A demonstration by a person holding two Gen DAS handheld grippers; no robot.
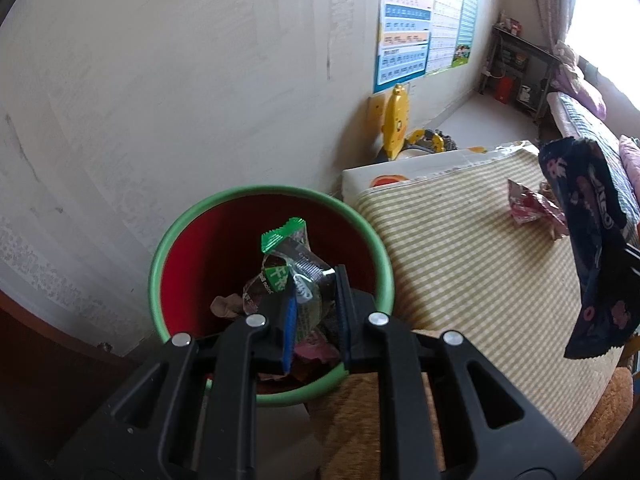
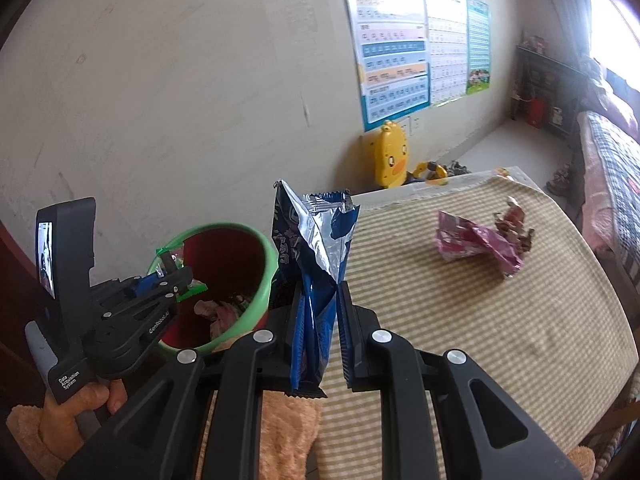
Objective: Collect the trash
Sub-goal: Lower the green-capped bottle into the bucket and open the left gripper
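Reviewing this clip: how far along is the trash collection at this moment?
Done: several wrappers already lie inside the green-rimmed bin. In hand: the left gripper holds a green-edged wrapper above the bin, and the right gripper holds a blue foil packet beside it. Left: crumpled pink wrappers on the striped mat.

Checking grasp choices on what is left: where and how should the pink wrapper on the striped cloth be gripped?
Probably by the raised crumpled ridge of the pink wrapper, coming from above with the fingers across the fold; it lies low on the striped cloth, so its flat edges offer little.
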